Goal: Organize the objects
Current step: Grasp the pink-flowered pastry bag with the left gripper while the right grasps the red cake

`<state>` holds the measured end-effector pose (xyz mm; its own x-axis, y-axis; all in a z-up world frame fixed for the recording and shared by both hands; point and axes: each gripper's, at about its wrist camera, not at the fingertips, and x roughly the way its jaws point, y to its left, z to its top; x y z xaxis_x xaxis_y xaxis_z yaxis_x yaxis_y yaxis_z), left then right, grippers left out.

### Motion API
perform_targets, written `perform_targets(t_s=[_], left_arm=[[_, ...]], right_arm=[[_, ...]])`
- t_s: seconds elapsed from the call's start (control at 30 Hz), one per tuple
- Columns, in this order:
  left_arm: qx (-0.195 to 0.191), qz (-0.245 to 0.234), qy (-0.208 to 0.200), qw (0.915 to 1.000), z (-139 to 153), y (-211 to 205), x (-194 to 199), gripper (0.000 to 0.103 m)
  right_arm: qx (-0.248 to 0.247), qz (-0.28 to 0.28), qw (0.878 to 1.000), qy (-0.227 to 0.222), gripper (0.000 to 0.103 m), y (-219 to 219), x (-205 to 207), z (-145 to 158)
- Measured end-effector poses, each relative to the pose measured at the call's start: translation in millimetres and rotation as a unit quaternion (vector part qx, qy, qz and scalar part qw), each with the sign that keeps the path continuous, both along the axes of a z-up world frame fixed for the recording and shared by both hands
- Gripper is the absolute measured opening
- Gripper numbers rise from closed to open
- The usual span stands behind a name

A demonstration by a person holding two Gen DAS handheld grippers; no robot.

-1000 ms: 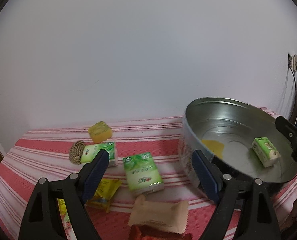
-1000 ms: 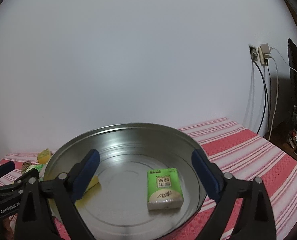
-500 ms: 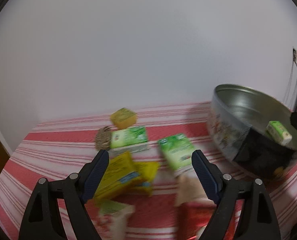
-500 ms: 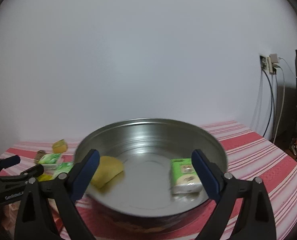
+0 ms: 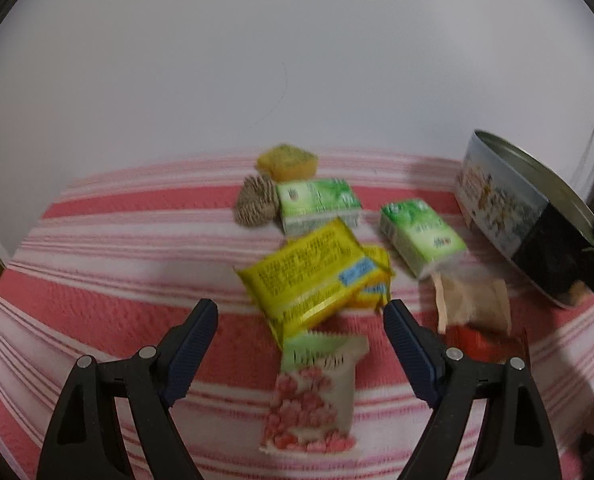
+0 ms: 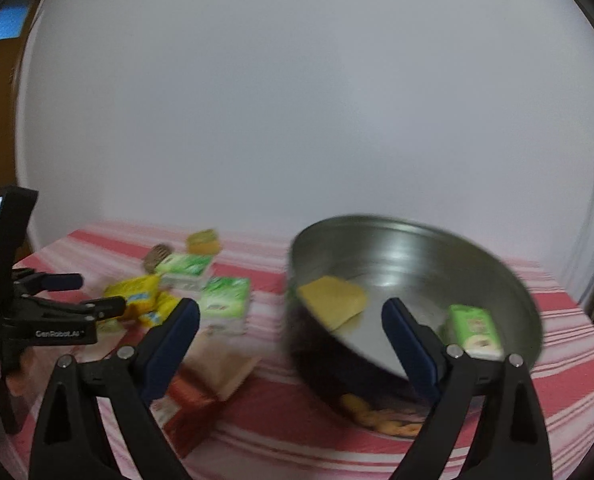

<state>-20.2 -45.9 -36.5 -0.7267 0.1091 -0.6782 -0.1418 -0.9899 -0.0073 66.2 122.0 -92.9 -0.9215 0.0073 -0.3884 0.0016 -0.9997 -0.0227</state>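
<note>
The left gripper [image 5: 301, 320] gapes empty over the yellow packets [image 5: 313, 276] on the striped counter [image 5: 97, 280]. The right gripper [image 6: 291, 320], jaws just narrowing yet apart and empty, faces the tin [image 6: 417, 240] (a green pack [image 6: 475, 330] inside, right).

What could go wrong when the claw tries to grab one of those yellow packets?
The left claw is open over a crowded pile. The big yellow packet lies on top of a smaller yellow packet, so the claw might pinch both or nudge one away. The pink flowery wrapper sits right below the claw and could get caught too. The metal tin looks tilted, so the green pack inside might slide.
</note>
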Motion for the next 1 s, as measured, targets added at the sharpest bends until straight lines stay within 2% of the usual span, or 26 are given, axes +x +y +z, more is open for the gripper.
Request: perform_targets(t_s=[0.03, 0.27, 0.33, 0.43, 0.5, 0.67, 0.83, 0.9, 0.97, 1.0], left_arm=[[-0.001, -0.005, -0.006, 1.0, -2, 0, 2, 0.086], [-0.012, -0.029, -0.031, 0.999, -13, 5, 8, 0.086], [-0.012, -0.032, -0.034, 0.9988, -15, 5, 8, 0.087], [-0.025, -0.028, -0.051, 0.998, -21, 7, 4, 0.087], [-0.031, -0.025, -0.072, 0.9966, -27, 7, 1, 0.087], [-0.022, -0.021, -0.077, 0.9966, -27, 5, 1, 0.087], [-0.022, -0.023, -0.076, 0.9966, -27, 3, 1, 0.087], [-0.021, -0.023, -0.077, 0.9966, -27, 4, 1, 0.086], [-0.018, -0.027, -0.075, 0.9967, -25, 4, 3, 0.079], [-0.018, -0.029, -0.072, 0.9968, -26, 5, 3, 0.072]], right_arm=[[0.0, 0.008, 1.0, -0.007, 0.087, -3, -3, 0], [0.044, 0.071, 0.995, -0.053, 0.085, -39, -7, -4], [0.055, 0.082, 0.994, -0.054, 0.085, -47, -4, -3], [0.058, 0.113, 0.989, -0.076, 0.082, -54, -2, -8], [0.057, 0.133, 0.984, -0.108, 0.076, -57, -9, -14], [0.071, 0.171, 0.966, -0.182, 0.07, -69, -22, -32], [0.107, 0.179, 0.952, -0.225, 0.067, -85, -28, -45], [0.094, 0.185, 0.951, -0.229, 0.065, -84, -30, -44], [0.066, 0.192, 0.949, -0.239, 0.058, -82, -34, -45], [0.054, 0.195, 0.949, -0.243, 0.053, -81, -34, -46]])
